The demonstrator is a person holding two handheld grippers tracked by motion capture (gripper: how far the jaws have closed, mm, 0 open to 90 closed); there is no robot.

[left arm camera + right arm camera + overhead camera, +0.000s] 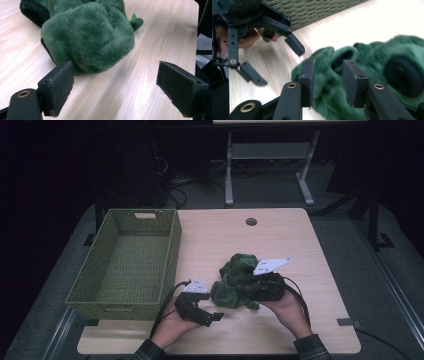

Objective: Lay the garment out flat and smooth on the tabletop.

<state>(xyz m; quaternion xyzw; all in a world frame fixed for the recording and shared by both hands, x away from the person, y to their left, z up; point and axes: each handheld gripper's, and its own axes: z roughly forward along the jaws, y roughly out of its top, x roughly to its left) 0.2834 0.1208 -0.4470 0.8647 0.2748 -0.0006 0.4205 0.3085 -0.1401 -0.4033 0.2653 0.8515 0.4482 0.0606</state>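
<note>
A green plush toy (235,280) lies crumpled on the wooden table (290,240), right of centre. My right gripper (244,290) reaches into it from the right. In the right gripper view its two black pads (308,75) press on a fold of the green plush toy (327,85) from both sides. My left gripper (210,307) sits low at the toy's left end, jaws spread wide and nothing between them. In the left gripper view the green plush toy (87,37) bulges just beyond the left gripper (116,75), close to one pad (60,85). The left gripper (274,60) also shows open in the right gripper view.
A green woven basket (175,245) stands on the table's left side with nothing in it; its wall (317,10) runs behind the left gripper. A round cable hole (251,221) is near the far edge. Dark floor and a desk frame (230,170) lie beyond.
</note>
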